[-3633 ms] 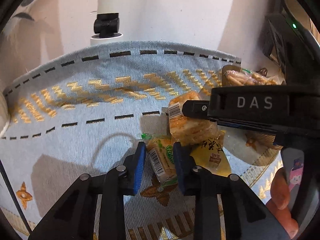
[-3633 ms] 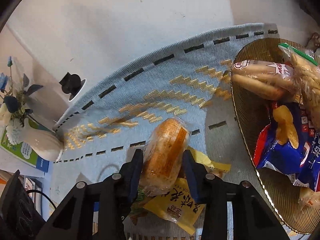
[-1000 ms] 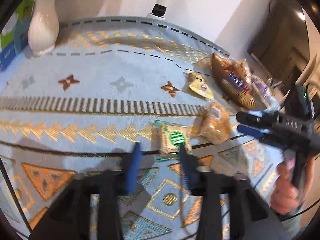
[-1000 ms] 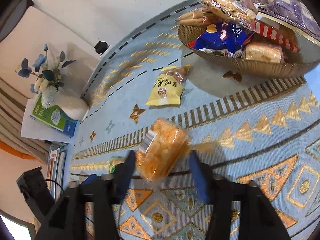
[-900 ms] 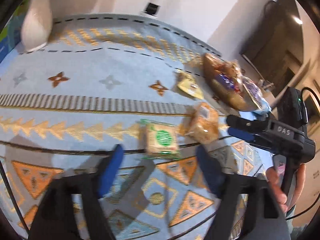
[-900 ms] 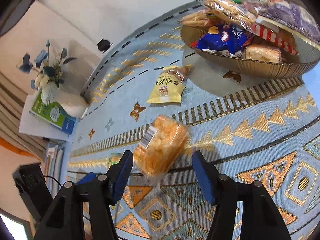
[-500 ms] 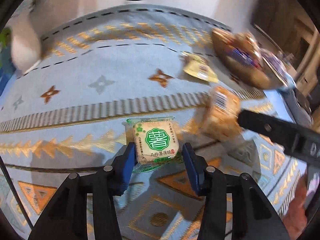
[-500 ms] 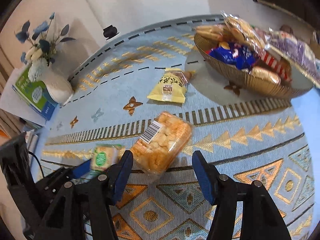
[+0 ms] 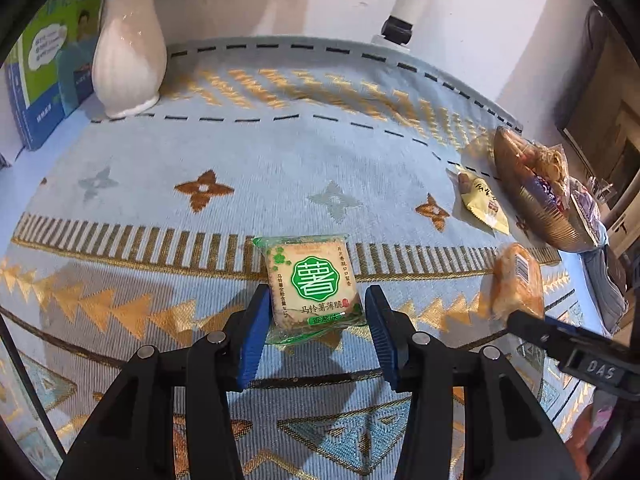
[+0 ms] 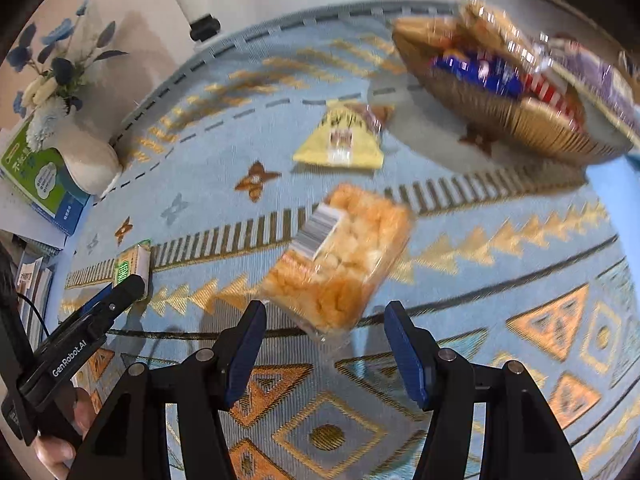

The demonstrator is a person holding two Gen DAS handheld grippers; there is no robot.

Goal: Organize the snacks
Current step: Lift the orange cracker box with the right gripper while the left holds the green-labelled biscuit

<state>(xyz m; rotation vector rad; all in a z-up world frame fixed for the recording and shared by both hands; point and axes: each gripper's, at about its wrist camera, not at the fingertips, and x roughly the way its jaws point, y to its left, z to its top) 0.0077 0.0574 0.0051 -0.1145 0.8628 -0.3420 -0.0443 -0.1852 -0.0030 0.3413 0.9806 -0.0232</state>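
both packs set down — green packet (image 9: 313,285) reads "薯", claws "das"/"genrobot.ai"

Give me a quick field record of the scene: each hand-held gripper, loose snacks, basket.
left hand-held gripper: open, pads either side of the green-label packet, not pressing it
right hand-held gripper: open, just short of the orange puffed-snack bag
loose snacks: green-label packet, orange puffed-snack bag, yellow packet, all lying on the patterned cloth
basket: at the far right, heaped with snacks
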